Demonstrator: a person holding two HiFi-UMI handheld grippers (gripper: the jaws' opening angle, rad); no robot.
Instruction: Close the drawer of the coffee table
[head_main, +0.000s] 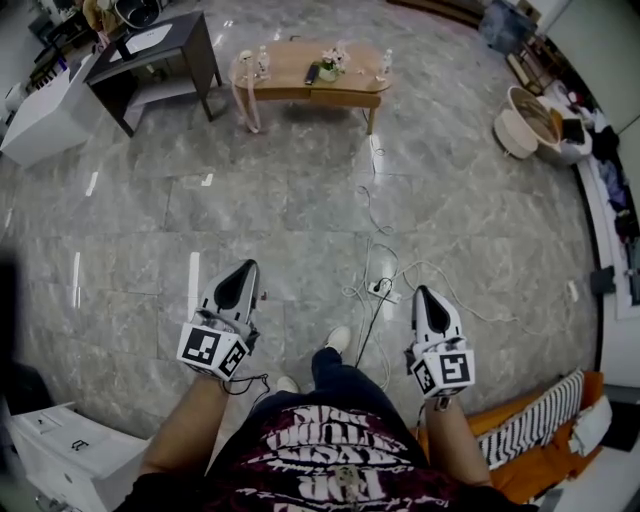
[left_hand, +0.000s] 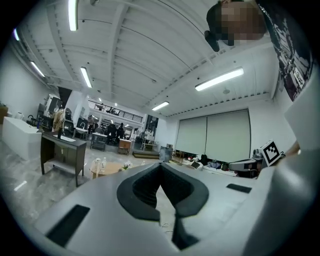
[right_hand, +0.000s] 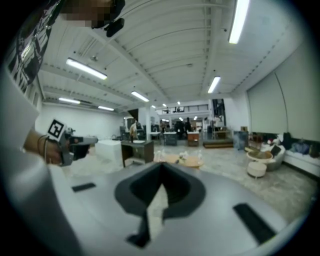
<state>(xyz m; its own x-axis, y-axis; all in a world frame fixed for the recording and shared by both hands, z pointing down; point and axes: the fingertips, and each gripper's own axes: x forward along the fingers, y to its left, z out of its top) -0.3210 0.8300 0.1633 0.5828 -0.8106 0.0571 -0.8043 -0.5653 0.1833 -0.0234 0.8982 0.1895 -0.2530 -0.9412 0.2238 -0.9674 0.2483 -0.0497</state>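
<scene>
Both arms reach forward at waist height; left gripper (head_main: 238, 288) and right gripper (head_main: 428, 305) clenched empty, coffee table (head_main: 300, 70) well ahead.

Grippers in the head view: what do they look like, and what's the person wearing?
Both the left gripper and right gripper are light grey shells tapering to black-lined fingers, each carrying a cube of black-and-white square markers. A thin dark cable trails from the left one. The person wears a dark T-shirt with white and red print.
</scene>
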